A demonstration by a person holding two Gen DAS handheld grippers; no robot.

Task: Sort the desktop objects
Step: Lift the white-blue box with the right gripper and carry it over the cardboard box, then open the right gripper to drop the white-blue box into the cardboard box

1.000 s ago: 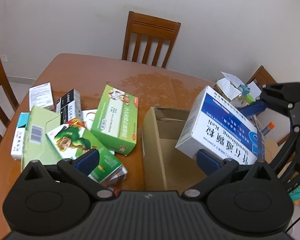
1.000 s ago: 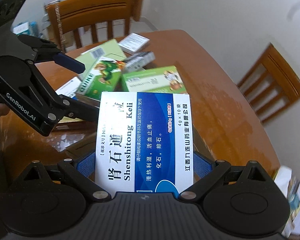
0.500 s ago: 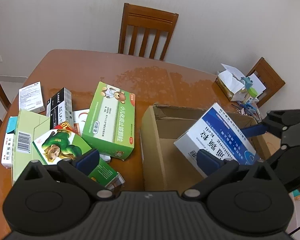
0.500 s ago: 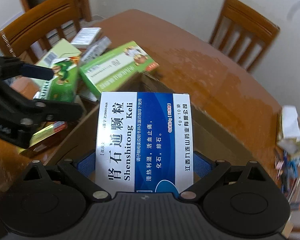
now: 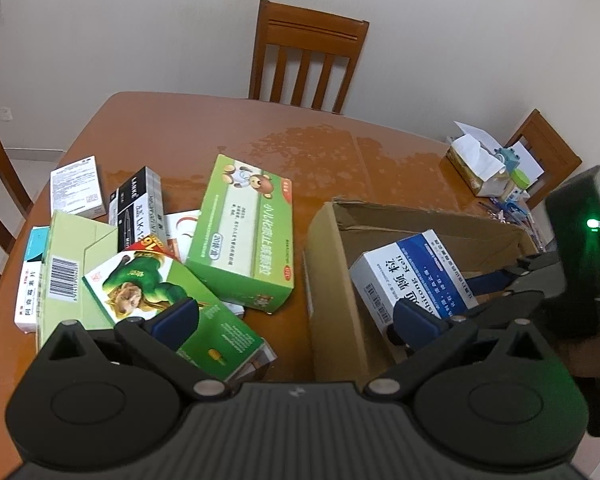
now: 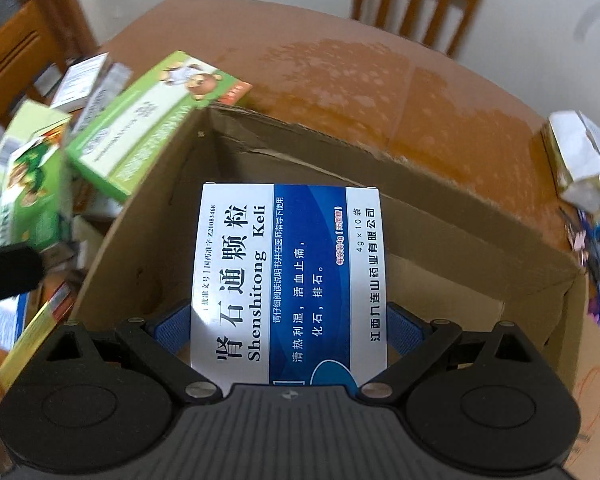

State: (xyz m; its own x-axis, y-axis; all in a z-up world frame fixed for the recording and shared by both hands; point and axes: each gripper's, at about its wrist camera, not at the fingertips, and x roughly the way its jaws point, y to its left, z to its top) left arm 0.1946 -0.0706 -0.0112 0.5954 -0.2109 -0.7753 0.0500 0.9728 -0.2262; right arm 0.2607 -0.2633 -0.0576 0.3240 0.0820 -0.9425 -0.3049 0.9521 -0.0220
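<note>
In the left wrist view, the left tool (image 5: 294, 318) stands wide open with nothing between its blue pads, poised above the near edge of the tabletop (image 5: 204, 128). At the left lies a loose heap of cartons, among them a green bear-print box (image 5: 244, 232) leaning on the others and a green box with a cartoon figure (image 5: 156, 300) just under the left pad. At the right stands an open cardboard box (image 5: 328, 280), and inside its mouth the right tool (image 5: 456, 296) holds a blue-and-white medicine box (image 5: 412, 276), tilted, with one white end turned toward the camera. In the right wrist view, that medicine box (image 6: 288, 276) fills the middle, clamped by its two long side edges between the pads of the right tool (image 6: 288, 326); its printed face is up, white at both sides with a deep blue band between, lettered "Shenshitong Keli". It hangs over the hollow of the cardboard box (image 6: 480, 232), and whether it touches the floor there cannot be told. It is probably a light, thin-walled carton: stiff enough along its edges, but liable to dent under a hard squeeze, and its glossy print may slip. Holding it across the narrow width, near the middle of the long edges, looks soundest.
</note>
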